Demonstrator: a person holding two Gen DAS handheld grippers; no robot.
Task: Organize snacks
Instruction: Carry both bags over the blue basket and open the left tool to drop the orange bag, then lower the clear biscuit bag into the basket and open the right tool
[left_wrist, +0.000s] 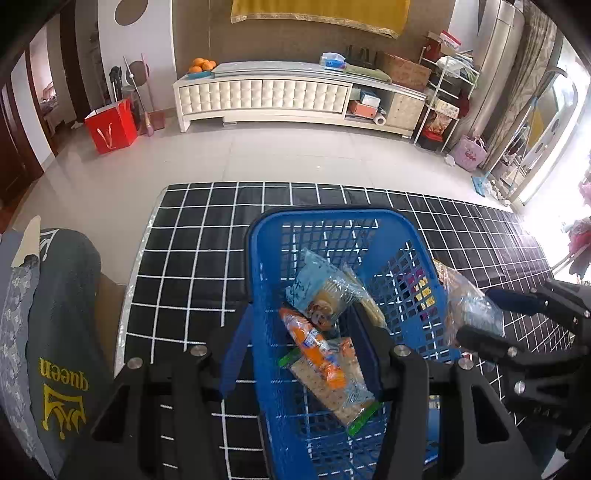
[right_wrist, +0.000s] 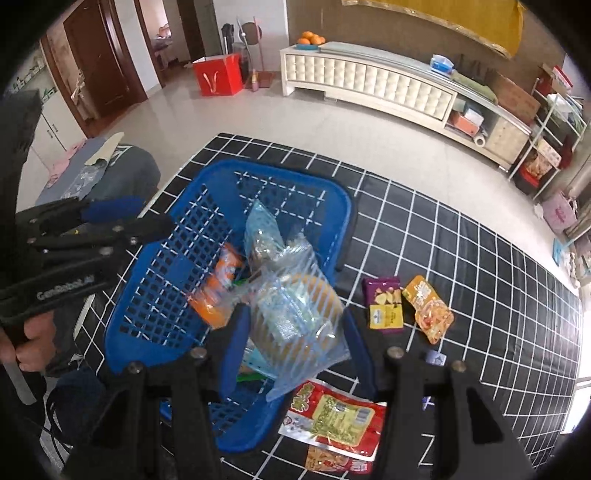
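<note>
Right claw (right_wrist: 295, 328) grips a clear packet (right_wrist: 295, 306); only its camera shows the red packet (right_wrist: 332, 417); left claw (left_wrist: 299, 350) gapes.

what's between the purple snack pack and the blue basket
Only bare black grid tablecloth separates the purple pack from the blue basket, seen in the right wrist view.

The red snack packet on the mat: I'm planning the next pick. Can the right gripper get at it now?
Probably not yet: the right gripper is shut on a clear snack bag. The red snack packet itself lies uncovered beside the blue basket.
</note>
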